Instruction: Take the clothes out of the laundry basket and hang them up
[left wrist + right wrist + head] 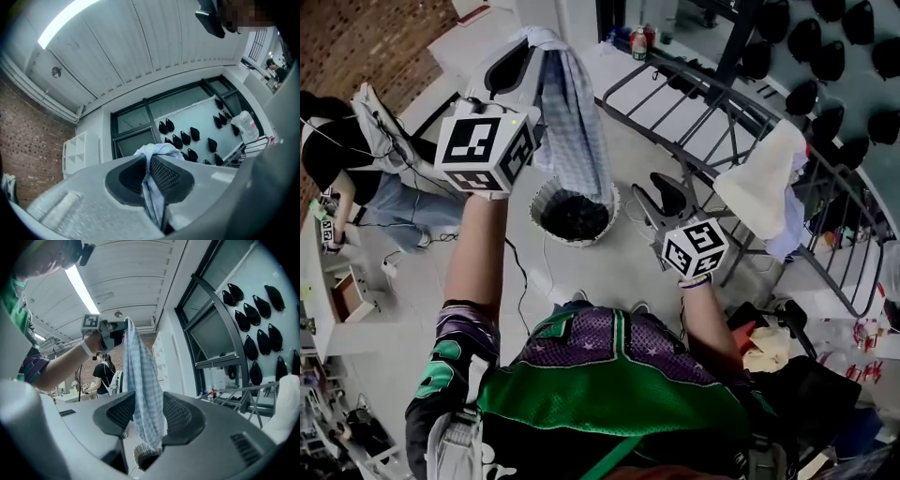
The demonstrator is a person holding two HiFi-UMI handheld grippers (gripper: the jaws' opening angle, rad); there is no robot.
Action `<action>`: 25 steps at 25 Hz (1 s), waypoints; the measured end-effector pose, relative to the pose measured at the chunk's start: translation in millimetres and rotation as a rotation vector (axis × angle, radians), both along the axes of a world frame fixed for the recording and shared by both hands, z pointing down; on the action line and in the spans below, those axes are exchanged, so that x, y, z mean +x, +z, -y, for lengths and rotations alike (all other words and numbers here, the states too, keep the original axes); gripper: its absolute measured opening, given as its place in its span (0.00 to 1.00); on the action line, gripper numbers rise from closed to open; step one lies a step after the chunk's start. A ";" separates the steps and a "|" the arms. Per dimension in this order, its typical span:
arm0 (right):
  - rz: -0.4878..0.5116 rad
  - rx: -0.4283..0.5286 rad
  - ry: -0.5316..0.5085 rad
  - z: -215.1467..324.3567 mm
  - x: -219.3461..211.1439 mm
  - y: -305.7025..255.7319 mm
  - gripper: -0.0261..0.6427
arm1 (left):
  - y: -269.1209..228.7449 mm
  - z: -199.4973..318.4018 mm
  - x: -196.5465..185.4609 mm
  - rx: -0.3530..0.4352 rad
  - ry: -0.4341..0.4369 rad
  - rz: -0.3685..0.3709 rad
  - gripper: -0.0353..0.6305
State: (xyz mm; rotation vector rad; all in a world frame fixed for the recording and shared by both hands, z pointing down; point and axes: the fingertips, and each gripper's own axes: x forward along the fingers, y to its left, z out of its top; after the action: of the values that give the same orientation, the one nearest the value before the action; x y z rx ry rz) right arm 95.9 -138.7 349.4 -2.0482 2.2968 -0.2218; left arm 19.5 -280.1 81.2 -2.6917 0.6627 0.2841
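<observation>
On the pale floor [628, 272], a round laundry basket [546, 199] is sitting left of a metal drying rack [703, 108] carrying a white garment [764, 183]. The left gripper [523, 52] is clamping a blue checked cloth [572, 122], dangling it above the basket. The right gripper [667, 199], jaws apart and empty, is hovering near the cloth's right side.

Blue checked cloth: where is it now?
Head view, upper centre: the blue checked cloth hangs from the shut left gripper, above the round woven laundry basket, left of the right gripper.
</observation>
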 end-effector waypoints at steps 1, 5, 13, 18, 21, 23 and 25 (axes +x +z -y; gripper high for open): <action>0.001 -0.006 0.005 -3.9 4.0 4.4 0.29 | -8.6 -4.8 7.4 -0.004 0.015 -0.008 0.11; 0.013 -0.040 -0.005 -15.7 10.5 30.3 0.29 | -41.9 -25.5 35.6 0.007 0.078 -0.021 0.11; 0.041 -0.145 0.077 -21.6 58.3 96.0 0.30 | -93.5 -64.9 81.0 0.017 0.193 -0.072 0.11; 0.080 -0.182 0.128 -20.8 88.1 129.6 0.33 | -100.8 -80.3 100.8 0.007 0.228 -0.072 0.11; 0.106 -0.178 0.129 -25.2 93.5 138.3 0.33 | -95.8 -81.3 109.3 -0.009 0.229 -0.060 0.11; 0.111 -0.172 0.130 -28.2 94.7 140.0 0.23 | -90.8 -77.0 110.9 -0.026 0.221 -0.055 0.11; 0.110 -0.161 0.132 -31.4 98.4 138.8 0.10 | -84.8 -68.4 108.8 -0.044 0.203 -0.053 0.11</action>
State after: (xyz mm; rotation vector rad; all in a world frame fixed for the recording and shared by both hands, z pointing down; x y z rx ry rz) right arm 194.3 -107.3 488.3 -2.1909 2.1341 -0.5131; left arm 128.3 -211.7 -3.5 -2.8059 0.4140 0.3984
